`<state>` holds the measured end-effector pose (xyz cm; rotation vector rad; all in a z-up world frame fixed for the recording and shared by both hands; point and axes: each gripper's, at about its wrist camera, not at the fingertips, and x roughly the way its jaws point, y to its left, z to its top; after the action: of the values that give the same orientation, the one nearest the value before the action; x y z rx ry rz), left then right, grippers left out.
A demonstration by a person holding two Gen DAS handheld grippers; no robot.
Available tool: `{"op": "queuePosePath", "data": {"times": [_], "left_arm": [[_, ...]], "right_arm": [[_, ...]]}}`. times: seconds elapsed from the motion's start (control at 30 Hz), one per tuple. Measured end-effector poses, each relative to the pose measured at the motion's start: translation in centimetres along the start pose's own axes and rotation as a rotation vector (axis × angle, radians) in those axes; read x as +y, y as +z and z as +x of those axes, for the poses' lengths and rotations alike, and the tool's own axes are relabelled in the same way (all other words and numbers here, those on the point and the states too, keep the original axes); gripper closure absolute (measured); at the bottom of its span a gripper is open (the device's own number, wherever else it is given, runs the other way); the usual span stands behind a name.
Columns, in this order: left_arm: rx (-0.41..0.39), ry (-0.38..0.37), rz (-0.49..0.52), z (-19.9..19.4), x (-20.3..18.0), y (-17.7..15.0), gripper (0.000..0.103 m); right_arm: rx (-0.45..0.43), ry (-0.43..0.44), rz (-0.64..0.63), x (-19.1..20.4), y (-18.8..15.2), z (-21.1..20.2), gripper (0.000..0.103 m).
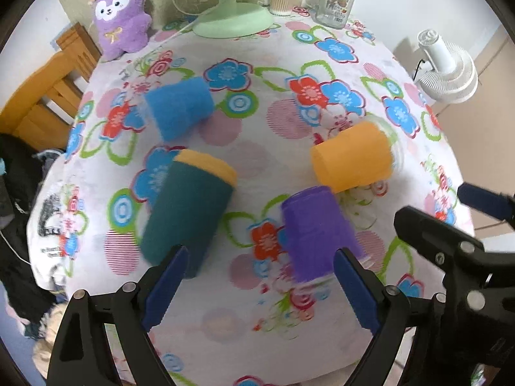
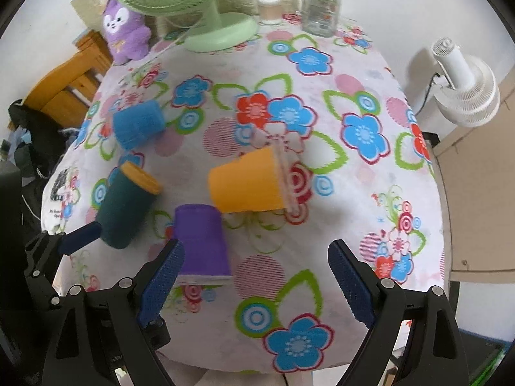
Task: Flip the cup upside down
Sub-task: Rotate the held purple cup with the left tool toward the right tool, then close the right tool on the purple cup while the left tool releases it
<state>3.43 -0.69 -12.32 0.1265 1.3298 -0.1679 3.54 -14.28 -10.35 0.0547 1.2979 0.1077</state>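
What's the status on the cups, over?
Left gripper open, empty. Right gripper open, empty. Purple cup already rim-down; orange cup on its side, not flipped. Nothing blocking the orange cup.

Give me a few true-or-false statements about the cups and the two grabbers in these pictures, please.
1. The purple cup stands upside down. True.
2. The orange cup stands upright. False: it lies on its side.
3. The left gripper clamps the dark green cup. False: its jaws are open, holding nothing.
4. The right gripper is open and empty. True.
5. A green fan stands at the far end of the table. True.
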Motion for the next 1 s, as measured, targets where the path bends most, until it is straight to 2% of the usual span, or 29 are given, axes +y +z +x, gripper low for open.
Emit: {"op": "queuePosePath", "data": {"times": [0.13, 0.53, 0.63, 1.0], "left_arm": [[0.006, 0.044, 0.021, 0.1, 1.5, -0.8, 0.010], [0.065, 0.073, -0.002, 2.2, 4.8, -1.2, 0.010], [0.079, 0.067, -0.006, 2.7, 5.1, -0.8, 0.010], [0.140, 0.088, 0.003, 5.0, 5.4, 0.1, 0.010]], "right_arm": [[0.016, 0.000, -0.011, 1.7, 0.2, 0.7, 0.011], [0.142, 0.016, -0.058, 5.0, 1.5, 6.1, 0.011], [0.173, 0.014, -0.072, 5.4, 1.8, 7.2, 0.018], [0.314, -0.010, -0.120, 6.5, 2.8, 11.3, 0.028]]}}
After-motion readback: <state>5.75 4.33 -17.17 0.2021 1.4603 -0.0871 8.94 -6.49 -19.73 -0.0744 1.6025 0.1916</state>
